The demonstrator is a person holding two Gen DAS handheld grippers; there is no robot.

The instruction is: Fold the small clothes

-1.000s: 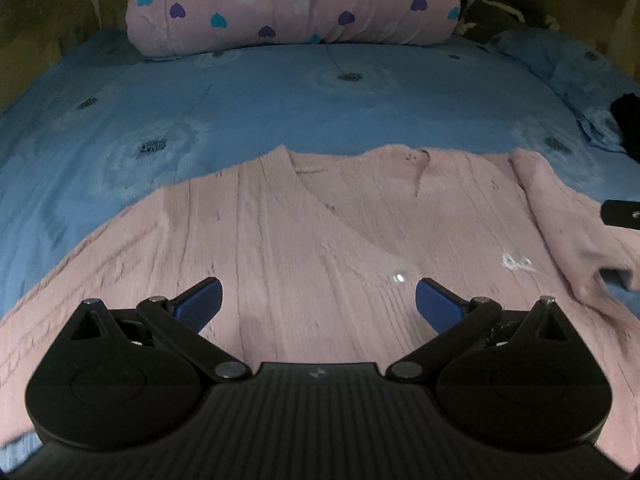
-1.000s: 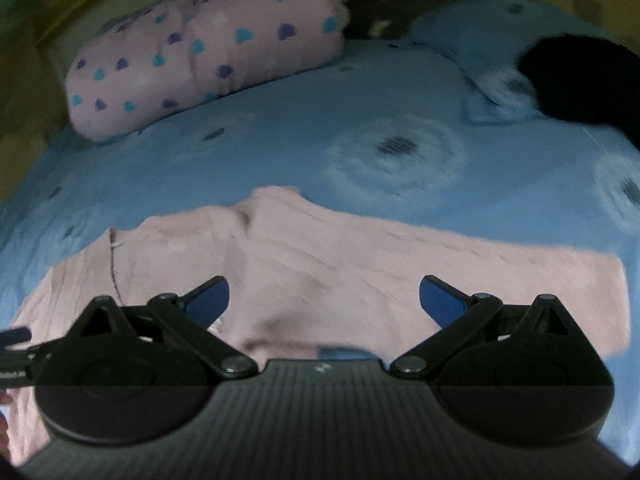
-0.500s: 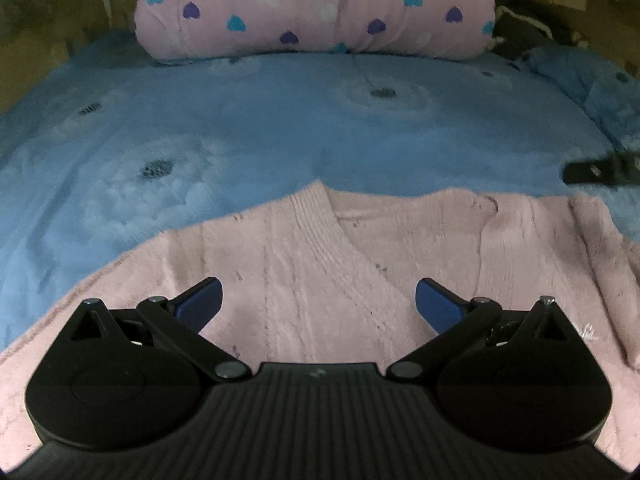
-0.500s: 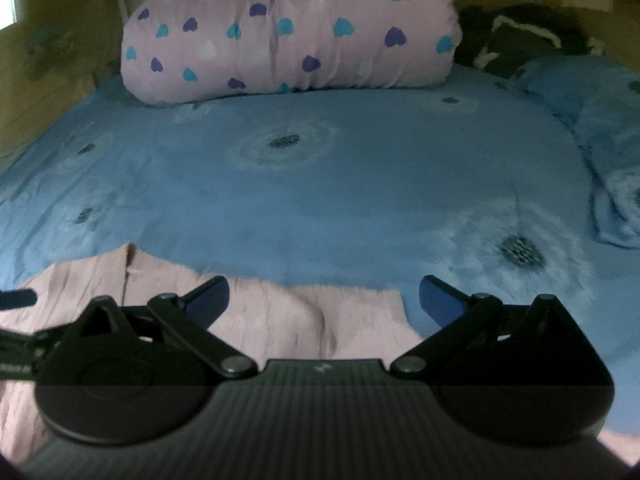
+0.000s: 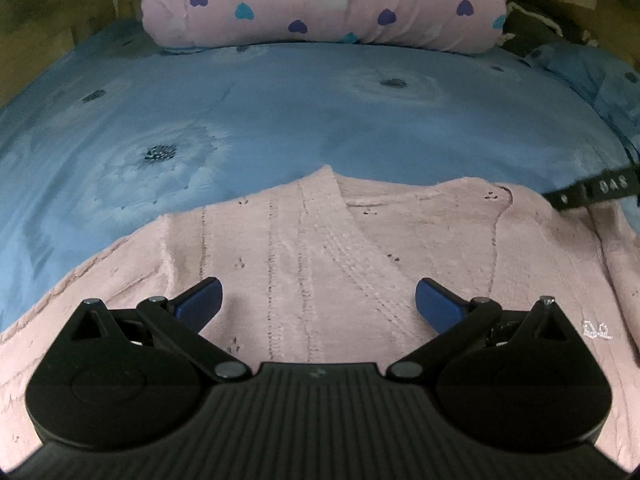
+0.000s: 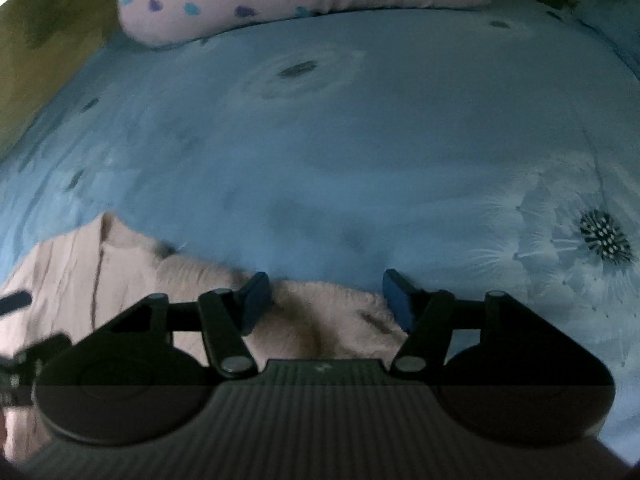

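My right claw (image 6: pixel 325 298) swung over sleeve end of pink cardigan (image 5: pixel 328 264), jaws just been closing, fluffy knit between them, pads not yet pressing. Left claw (image 5: pixel 318 300) wide open over cardigan front. Cardigan flat on blue bed (image 5: pixel 320 120), below heart-print pillow (image 5: pixel 320 4). Sleeve fold reads imminent.

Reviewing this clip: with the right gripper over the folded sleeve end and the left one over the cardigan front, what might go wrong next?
1. The right gripper has just been closing around the sleeve end; the pads do not yet press, so it may catch only the fluffy top layer.
2. The left gripper is wide open over the cardigan; pulling the sleeve could drag the unpinned body across the blue bedcover.
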